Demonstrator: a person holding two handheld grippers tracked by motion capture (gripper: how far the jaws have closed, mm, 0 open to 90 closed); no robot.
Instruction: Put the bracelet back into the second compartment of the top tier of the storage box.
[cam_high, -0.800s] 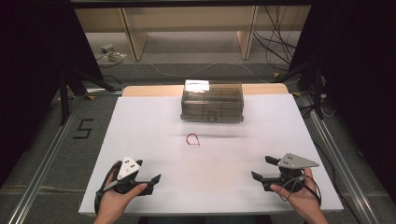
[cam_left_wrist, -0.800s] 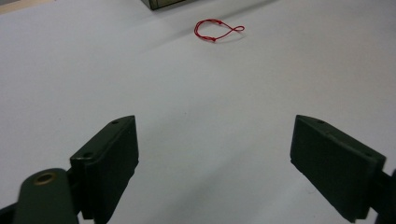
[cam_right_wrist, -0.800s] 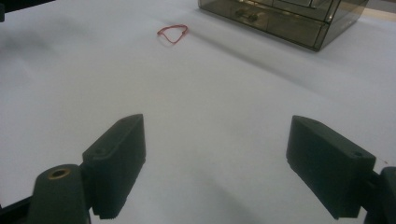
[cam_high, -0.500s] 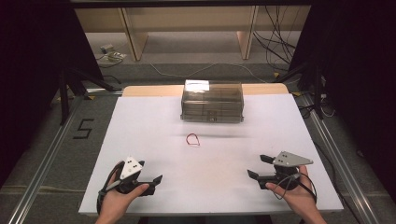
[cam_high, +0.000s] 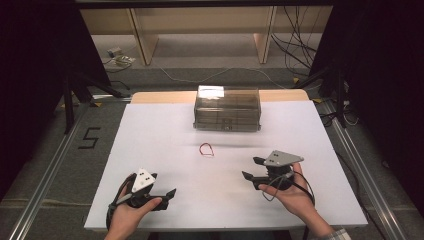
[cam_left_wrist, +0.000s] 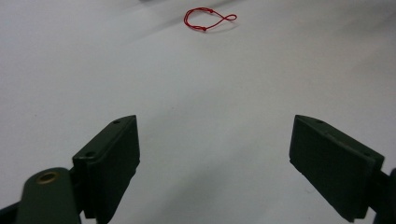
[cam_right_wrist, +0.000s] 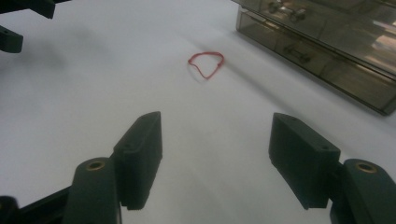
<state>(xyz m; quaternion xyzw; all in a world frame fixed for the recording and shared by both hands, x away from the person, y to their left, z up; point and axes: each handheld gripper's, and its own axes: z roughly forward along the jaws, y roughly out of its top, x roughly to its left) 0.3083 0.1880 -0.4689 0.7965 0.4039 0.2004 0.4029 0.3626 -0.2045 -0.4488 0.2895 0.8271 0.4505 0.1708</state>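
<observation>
Count on the white table (cam_high: 150, 130): one red string loop (cam_high: 206, 149), one smoky clear drawer box (cam_high: 227, 108), two hand-held grippers. Taking the loop as landmark: it lies flat near the table's middle, the box stands just beyond it at the far edge, the left gripper (cam_high: 167, 194) sits well short of it toward the near left corner, and the right gripper (cam_high: 250, 168) hovers near it on the right, its two jaws pointed toward the loop. Both grippers have jaws spread wide with nothing between them, the loop lying ahead of the left gripper (cam_left_wrist: 212, 149) and ahead of the right gripper (cam_right_wrist: 215, 154) in the gripper views.
</observation>
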